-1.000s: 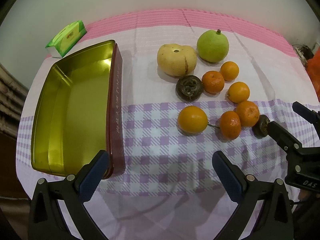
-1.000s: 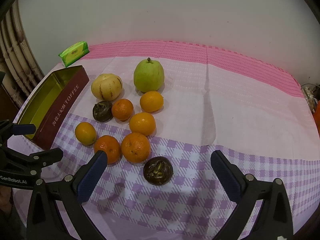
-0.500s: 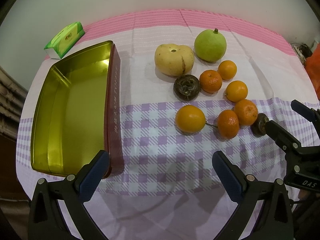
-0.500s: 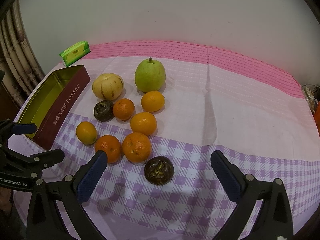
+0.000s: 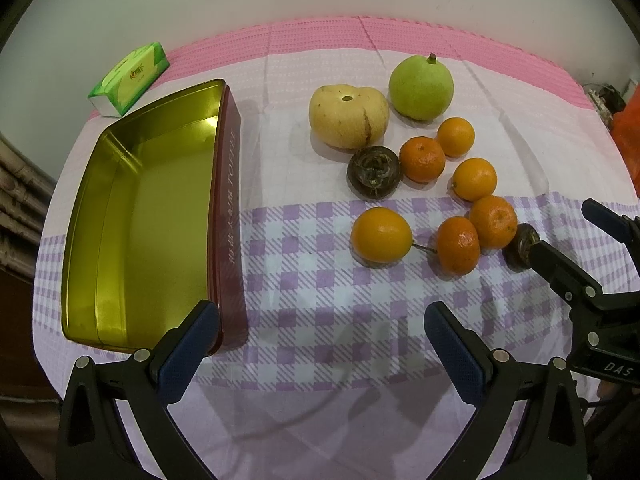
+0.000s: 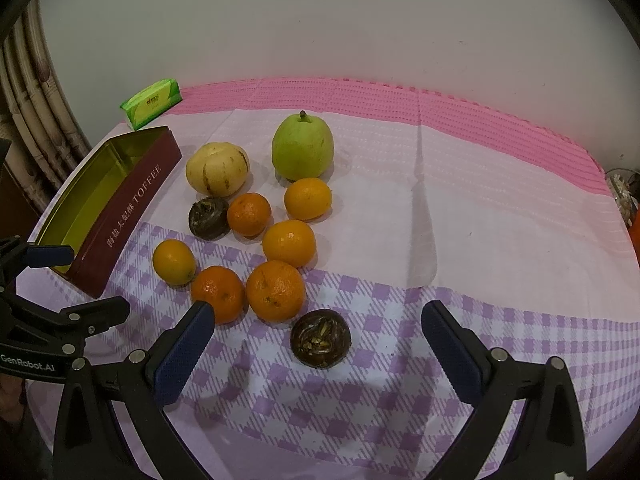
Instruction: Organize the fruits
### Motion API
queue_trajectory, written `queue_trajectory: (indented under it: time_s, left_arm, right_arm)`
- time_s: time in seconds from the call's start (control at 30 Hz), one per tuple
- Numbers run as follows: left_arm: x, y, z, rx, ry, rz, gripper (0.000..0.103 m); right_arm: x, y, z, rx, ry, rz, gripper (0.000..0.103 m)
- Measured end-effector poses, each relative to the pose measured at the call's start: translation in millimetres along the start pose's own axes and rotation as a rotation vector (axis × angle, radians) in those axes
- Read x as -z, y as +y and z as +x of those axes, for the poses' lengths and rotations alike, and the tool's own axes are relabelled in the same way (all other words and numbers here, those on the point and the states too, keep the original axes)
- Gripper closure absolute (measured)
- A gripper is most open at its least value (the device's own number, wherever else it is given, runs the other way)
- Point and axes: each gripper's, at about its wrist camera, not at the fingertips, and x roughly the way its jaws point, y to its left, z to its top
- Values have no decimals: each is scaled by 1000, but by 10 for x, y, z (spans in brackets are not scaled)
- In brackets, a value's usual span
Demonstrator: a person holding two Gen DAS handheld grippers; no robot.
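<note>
A cluster of fruit lies on the checked cloth: a green pear (image 5: pixel 421 87) (image 6: pixel 302 147), a pale yellow melon (image 5: pixel 348 117) (image 6: pixel 217 169), several oranges (image 5: pixel 381 234) (image 6: pixel 275 290) and two dark brown fruits (image 5: pixel 374 167) (image 6: pixel 320 337). An empty gold tin (image 5: pixel 136 216) (image 6: pixel 120 200) with dark red sides stands left of them. My left gripper (image 5: pixel 320 350) is open, low over the cloth near the tin's front corner. My right gripper (image 6: pixel 316 354) is open just in front of the nearer dark fruit. Each gripper holds nothing.
A green tissue pack (image 5: pixel 130 77) (image 6: pixel 152 103) sits at the back left by the wall. Pink cloth (image 6: pixel 400 96) covers the table's far part. A curtain (image 6: pixel 28 132) hangs at the left; an orange bag (image 5: pixel 628 128) shows at the right edge.
Both grippers have shifted only slightly; the fruit sits a little lower and closer in the right wrist view. Nothing was taken hold of.
</note>
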Motion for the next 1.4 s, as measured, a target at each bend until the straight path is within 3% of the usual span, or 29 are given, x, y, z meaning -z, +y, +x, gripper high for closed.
queue_trajectory:
  time_s: [1.07,1.17,1.33,1.4]
  left_arm:
    - [-53,53,-58,3,-27,7,1]
    - [-60,53,-71,3,-35,17,1]
    - [-59,53,-64,7,-35,23,2]
    - [-66,39,-48,12,-34,27,2]
  right_arm:
    - [35,-12,79,-18,34,-17,4]
    - [47,3,134,-24,55,-29,10]
    - [93,-29,252,-13,106,-24,32]
    - [117,-68,295,-15,124,-9,37]
